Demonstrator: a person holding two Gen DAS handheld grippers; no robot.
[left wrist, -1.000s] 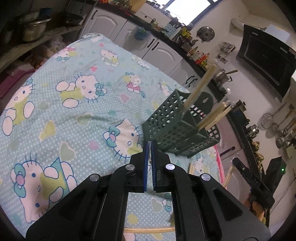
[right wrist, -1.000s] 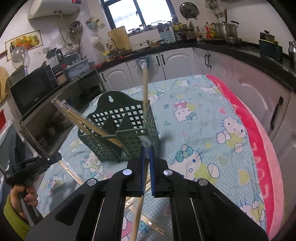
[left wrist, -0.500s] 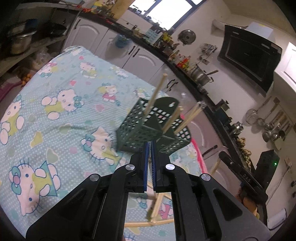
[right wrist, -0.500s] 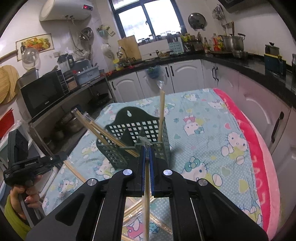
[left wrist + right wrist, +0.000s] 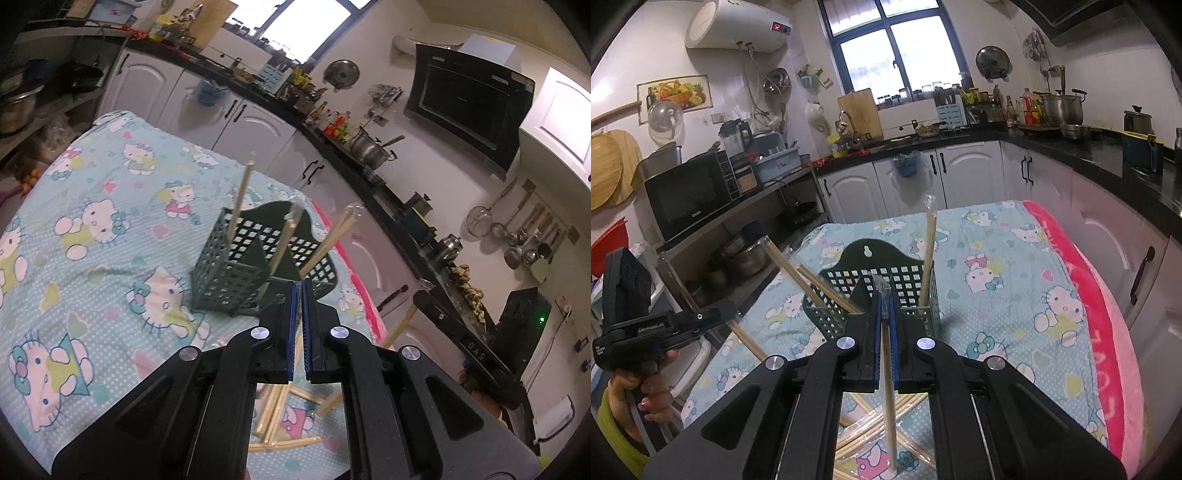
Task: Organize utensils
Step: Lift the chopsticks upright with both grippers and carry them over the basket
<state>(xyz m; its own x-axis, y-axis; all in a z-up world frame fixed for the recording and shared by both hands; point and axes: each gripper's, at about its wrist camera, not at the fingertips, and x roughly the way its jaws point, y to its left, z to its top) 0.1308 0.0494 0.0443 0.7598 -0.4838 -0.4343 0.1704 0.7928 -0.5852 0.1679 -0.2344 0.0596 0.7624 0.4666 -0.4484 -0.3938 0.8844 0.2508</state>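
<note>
The right gripper (image 5: 885, 314) has its jaws clamped on a wrapped pair of chopsticks (image 5: 888, 387), which runs up between the blue pads (image 5: 876, 339) with its clear wrapper tip poking out just above them. The lower end hangs down over the loose chopsticks (image 5: 864, 424) lying crossed on the table. The tip sits right in front of the green basket (image 5: 905, 284), close to its centre divider.

The left gripper (image 5: 298, 295) has its jaws drawn nearly together with only a thin slit between the pads, and nothing can be seen held there. It hangs just in front of the basket (image 5: 229, 273), above a scatter of chopsticks (image 5: 280, 439) on the table.

The basket stands upright on the Hello Kitty cloth (image 5: 92, 229), its hanging tab at the back. One pair of chopsticks (image 5: 928, 254) stands almost upright in the right-hand compartment; more pairs (image 5: 809, 280) lean out to the left from the other compartment. White cabinets (image 5: 967, 173) and a dark counter lie beyond the table.
</note>
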